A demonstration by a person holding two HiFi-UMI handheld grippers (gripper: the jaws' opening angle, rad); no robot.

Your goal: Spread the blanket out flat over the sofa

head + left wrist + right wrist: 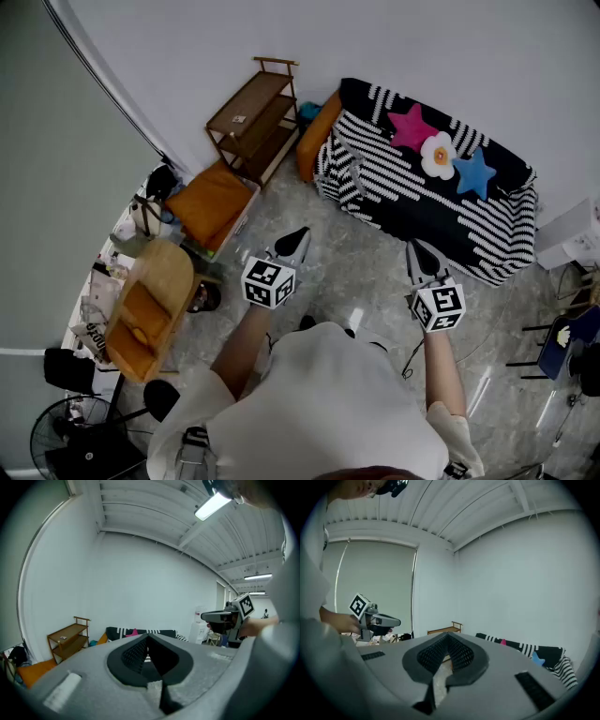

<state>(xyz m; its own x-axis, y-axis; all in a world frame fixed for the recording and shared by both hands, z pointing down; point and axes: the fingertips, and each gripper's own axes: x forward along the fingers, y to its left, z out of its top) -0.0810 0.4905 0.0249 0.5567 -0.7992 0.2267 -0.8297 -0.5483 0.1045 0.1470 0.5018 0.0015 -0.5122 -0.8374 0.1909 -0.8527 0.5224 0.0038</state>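
Head view shows us the sofa (315,145) against the wall, with the striped blanket (422,202) already draped over nearly all of it. We judge only smoothing remains. Our left tool (300,232) and right tool (418,247) are closed and empty, well short of it.

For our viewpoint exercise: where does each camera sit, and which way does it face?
Head view: on the head, facing steeply down at the black-and-white striped blanket; left gripper, right gripper, forearms show.
Left gripper view: on it, facing the blanket; right gripper shows.
Right gripper view: on it, facing the brown wooden shelf; left gripper shows.
Both share blanket, shelf.
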